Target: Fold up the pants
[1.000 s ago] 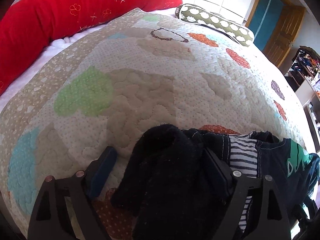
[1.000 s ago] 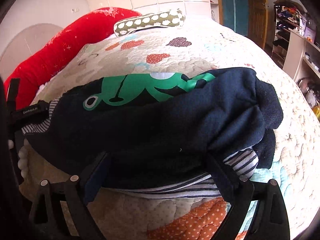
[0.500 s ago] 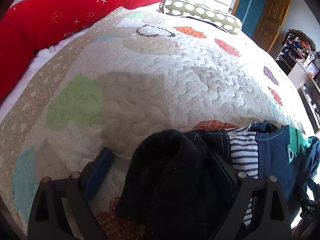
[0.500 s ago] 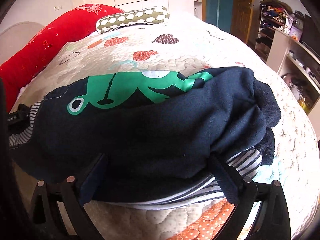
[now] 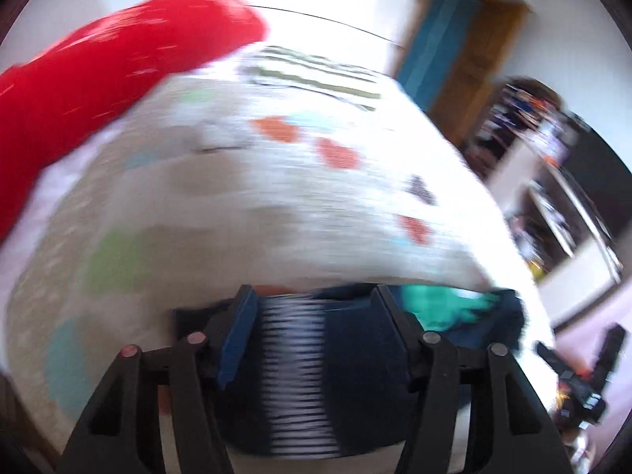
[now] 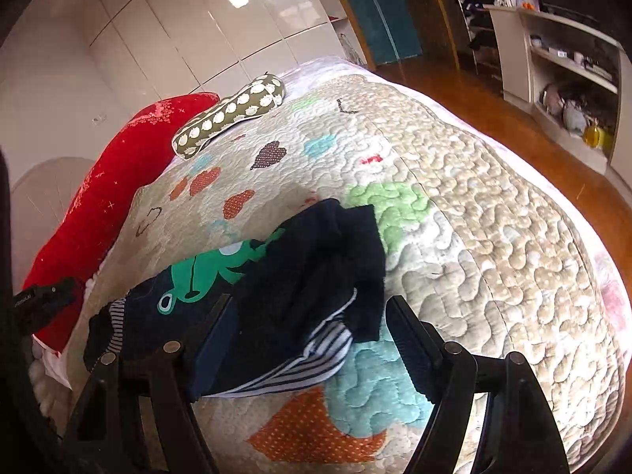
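Note:
The pants (image 6: pixel 292 296) are dark navy with a green frog print and a striped lining. They lie folded in a bundle on the quilt. My right gripper (image 6: pixel 312 339) is open just above them, its left finger over the cloth and its right finger over bare quilt. In the blurred left wrist view, my left gripper (image 5: pixel 316 308) is open, and the pants (image 5: pixel 324 375) lie between and under its fingers. My right gripper also shows at the lower right of the left wrist view (image 5: pixel 580 375).
The patchwork quilt (image 6: pixel 474 237) covers the bed. A long red pillow (image 6: pixel 118 181) and a green spotted bolster (image 6: pixel 233 114) lie at the head. Wooden floor, a shelf unit (image 6: pixel 565 67) and a teal door (image 6: pixel 375 8) lie beyond the right edge.
Both grippers have pulled back and up from the pants. The right gripper has swung right, so more quilt and floor show. The left view is now blurred by fast motion.

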The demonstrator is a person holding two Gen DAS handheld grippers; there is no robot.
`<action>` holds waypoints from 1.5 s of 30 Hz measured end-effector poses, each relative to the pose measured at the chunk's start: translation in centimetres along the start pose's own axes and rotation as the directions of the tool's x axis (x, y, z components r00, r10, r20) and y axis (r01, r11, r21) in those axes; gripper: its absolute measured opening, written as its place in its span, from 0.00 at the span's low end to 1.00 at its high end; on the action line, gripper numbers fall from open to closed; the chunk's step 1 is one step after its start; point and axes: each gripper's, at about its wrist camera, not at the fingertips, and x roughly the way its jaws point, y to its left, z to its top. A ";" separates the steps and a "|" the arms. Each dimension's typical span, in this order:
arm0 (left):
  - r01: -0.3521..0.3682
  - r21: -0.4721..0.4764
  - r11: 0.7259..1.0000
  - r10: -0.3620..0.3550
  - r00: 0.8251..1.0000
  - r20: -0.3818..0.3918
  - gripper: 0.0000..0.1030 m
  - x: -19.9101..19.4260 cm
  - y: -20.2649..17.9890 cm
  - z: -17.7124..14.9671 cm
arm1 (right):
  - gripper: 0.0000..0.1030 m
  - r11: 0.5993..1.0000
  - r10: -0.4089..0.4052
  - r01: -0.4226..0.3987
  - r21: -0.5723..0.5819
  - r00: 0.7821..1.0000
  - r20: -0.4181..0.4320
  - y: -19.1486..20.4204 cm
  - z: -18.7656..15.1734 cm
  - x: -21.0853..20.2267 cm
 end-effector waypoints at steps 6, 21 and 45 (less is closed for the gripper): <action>0.248 0.133 0.960 -0.218 0.954 -0.206 0.58 8.1 -12.2 1.0 | 0.79 1.000 0.017 -0.017 -0.001 0.999 -0.045 -1.7 -0.4 1.6; 0.424 0.295 0.857 -0.198 0.797 -0.570 0.56 23.9 -26.4 -0.3 | 0.43 0.994 0.108 -0.107 0.020 0.992 -0.065 -1.8 -0.7 5.2; 0.190 -0.135 0.972 -0.208 0.969 -0.132 0.54 5.7 -0.5 -0.7 | 0.37 0.883 0.263 -0.368 -0.291 0.902 -0.343 15.8 -3.4 8.4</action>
